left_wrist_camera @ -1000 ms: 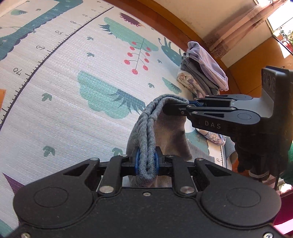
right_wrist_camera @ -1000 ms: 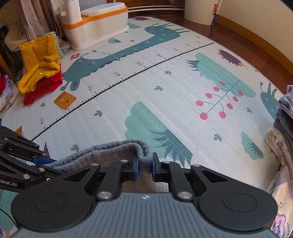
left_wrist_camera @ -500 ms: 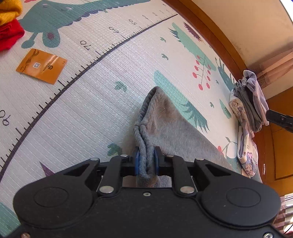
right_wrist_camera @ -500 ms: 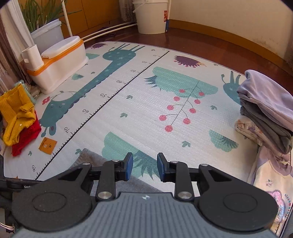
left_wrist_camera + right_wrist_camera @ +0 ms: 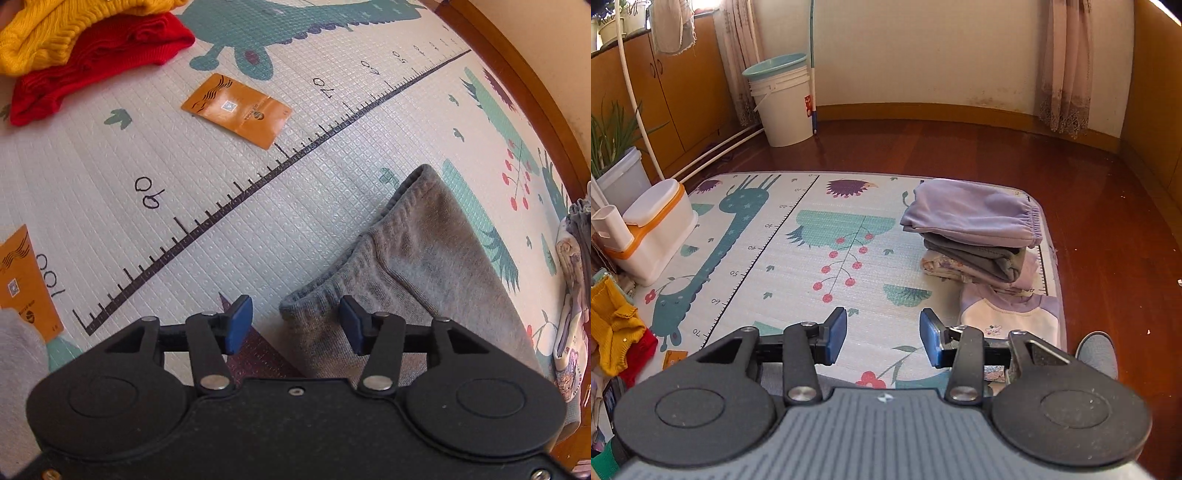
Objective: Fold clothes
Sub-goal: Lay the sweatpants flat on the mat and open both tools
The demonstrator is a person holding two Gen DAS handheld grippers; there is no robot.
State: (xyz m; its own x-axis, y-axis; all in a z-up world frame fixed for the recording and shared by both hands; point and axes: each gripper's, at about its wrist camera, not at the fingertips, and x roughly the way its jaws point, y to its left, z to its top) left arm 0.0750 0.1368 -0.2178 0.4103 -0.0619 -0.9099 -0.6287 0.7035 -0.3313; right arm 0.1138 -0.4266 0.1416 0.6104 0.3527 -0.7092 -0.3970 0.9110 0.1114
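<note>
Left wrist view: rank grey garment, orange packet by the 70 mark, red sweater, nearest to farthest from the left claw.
1. Grey garment, waistband between the open left claw fingers, spreading right.
2. Orange packet, ahead, left of centre.
3. Red sweater, far upper left, under the yellow knit.

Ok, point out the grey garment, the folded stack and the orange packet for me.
grey garment (image 5: 417, 258), left wrist view, upper flat fabric.
folded stack (image 5: 971, 218), right wrist view, lilac top piece.
orange packet (image 5: 236, 110), left wrist view, centre.

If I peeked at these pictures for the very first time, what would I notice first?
Probably the bright play mat with its tall teal giraffe, covering the floor. Then the grey knitted garment lying flat just ahead of the open left gripper, and the yellow and red sweaters heaped at the mat's far corner.
</note>
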